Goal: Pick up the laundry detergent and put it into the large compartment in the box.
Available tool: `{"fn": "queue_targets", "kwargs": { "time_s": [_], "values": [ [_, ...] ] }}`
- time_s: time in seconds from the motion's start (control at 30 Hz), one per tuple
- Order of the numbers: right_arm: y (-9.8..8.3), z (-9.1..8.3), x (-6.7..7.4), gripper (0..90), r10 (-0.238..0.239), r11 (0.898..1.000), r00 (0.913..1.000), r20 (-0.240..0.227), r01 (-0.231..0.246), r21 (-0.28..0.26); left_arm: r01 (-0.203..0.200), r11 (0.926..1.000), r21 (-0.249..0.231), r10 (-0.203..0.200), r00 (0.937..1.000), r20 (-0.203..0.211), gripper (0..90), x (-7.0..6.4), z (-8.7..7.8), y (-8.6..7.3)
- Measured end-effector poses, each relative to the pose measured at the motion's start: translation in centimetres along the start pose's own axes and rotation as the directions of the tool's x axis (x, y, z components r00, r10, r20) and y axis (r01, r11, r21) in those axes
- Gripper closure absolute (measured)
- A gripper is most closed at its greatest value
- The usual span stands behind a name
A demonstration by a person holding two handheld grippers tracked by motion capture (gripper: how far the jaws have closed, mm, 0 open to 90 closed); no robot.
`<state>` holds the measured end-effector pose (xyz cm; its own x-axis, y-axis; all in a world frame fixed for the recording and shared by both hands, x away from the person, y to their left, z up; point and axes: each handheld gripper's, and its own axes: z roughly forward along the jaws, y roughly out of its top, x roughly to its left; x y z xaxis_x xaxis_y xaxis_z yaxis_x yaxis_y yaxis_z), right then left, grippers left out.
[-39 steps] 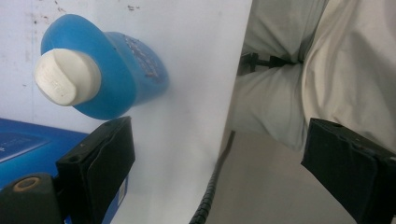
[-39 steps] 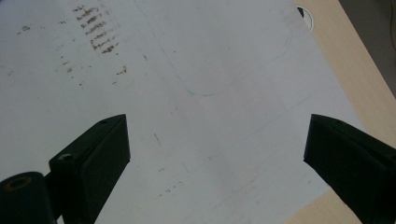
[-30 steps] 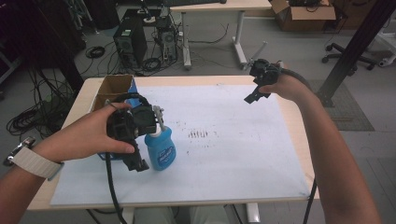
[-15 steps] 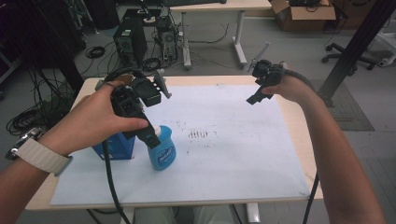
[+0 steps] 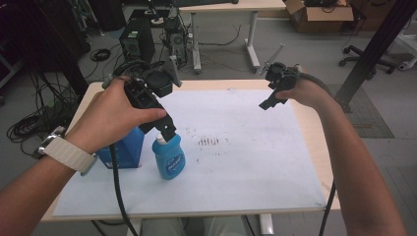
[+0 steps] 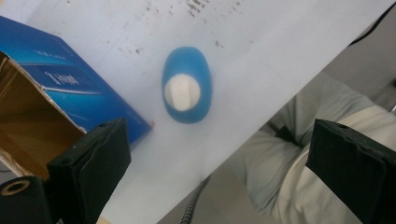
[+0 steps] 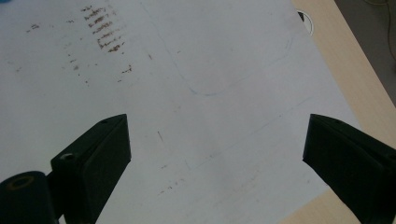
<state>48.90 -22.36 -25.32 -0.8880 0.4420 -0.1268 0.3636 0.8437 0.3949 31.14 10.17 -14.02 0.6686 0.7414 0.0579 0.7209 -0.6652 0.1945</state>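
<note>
A blue bottle (image 5: 168, 157) with a white cap stands upright on the white paper sheet (image 5: 246, 147), just right of an open blue box (image 5: 120, 147). My left gripper (image 5: 164, 129) hangs in the air above the bottle, open and empty. In the left gripper view the bottle (image 6: 187, 84) is seen from above, well below the wide-apart jaws of the left gripper (image 6: 219, 172), with the box (image 6: 70, 93) beside it. My right gripper (image 5: 270, 96) hovers over the paper's far right part. In its own view the right gripper (image 7: 217, 154) is open with nothing between the jaws.
The paper covers most of a wooden table (image 5: 314, 132); dark smudges (image 5: 209, 141) mark its middle. Beyond the far edge stand computer towers (image 5: 135, 39), floor cables and another desk (image 5: 226, 7). A black post (image 5: 373, 49) rises at the right. The person's lap (image 6: 299, 140) lies below the near edge.
My left gripper has let go of the bottle and risen up and back from it. The bottle stays standing by the box. The right gripper has barely moved.
</note>
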Motion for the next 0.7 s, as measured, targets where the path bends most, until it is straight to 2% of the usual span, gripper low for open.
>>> {"fn": "queue_targets", "kwargs": {
  "time_s": [0.13, 0.23, 0.47, 0.57, 0.6, 0.63, 0.7],
  "values": [
    [0.1, 0.0, 0.0, 7.6, -0.002, 1.000, 1.0000, -0.002, 0.002, 0.001, 0.016, 0.9998, -0.015, -0.016, 0.9999, -0.003, 6.2, 0.2, 0.2, 0.3],
    [0.2, 0.1, 0.2, 7.6, -0.007, 1.000, 1.0000, -0.001, 0.007, 0.003, 0.047, 0.9986, -0.023, -0.047, 0.9989, 0.000, 6.1, 0.6, 0.5, 0.8],
    [0.3, 0.2, 0.3, 7.7, -0.011, 1.000, 0.9999, -0.004, 0.011, 0.009, 0.073, 0.9973, -0.004, -0.073, 0.9973, -0.009, 6.2, 0.9, 1.0, 1.2],
    [0.4, 0.2, 0.3, 7.9, -0.013, 1.000, 0.9999, -0.004, 0.013, 0.008, 0.110, 0.9939, -0.008, -0.110, 0.9937, -0.017, 6.0, 1.3, 1.2, 1.4],
    [0.4, 0.2, 0.3, 7.9, -0.013, 1.000, 0.9999, -0.004, 0.013, 0.008, 0.110, 0.9939, -0.008, -0.110, 0.9937, -0.017, 5.9, 1.3, 1.2, 1.4],
    [0.4, 0.2, 0.4, 7.9, -0.015, 1.000, 0.9999, -0.004, 0.015, 0.011, 0.131, 0.9914, -0.010, -0.131, 0.9912, -0.022, 5.9, 1.5, 1.4, 1.4],
    [0.4, 0.2, 0.4, 8.0, -0.013, 1.000, 0.9999, -0.001, 0.013, 0.012, 0.133, 0.9911, -0.008, -0.133, 0.9909, -0.021, 5.9, 1.6, 1.6, 1.4]
  ]
}}
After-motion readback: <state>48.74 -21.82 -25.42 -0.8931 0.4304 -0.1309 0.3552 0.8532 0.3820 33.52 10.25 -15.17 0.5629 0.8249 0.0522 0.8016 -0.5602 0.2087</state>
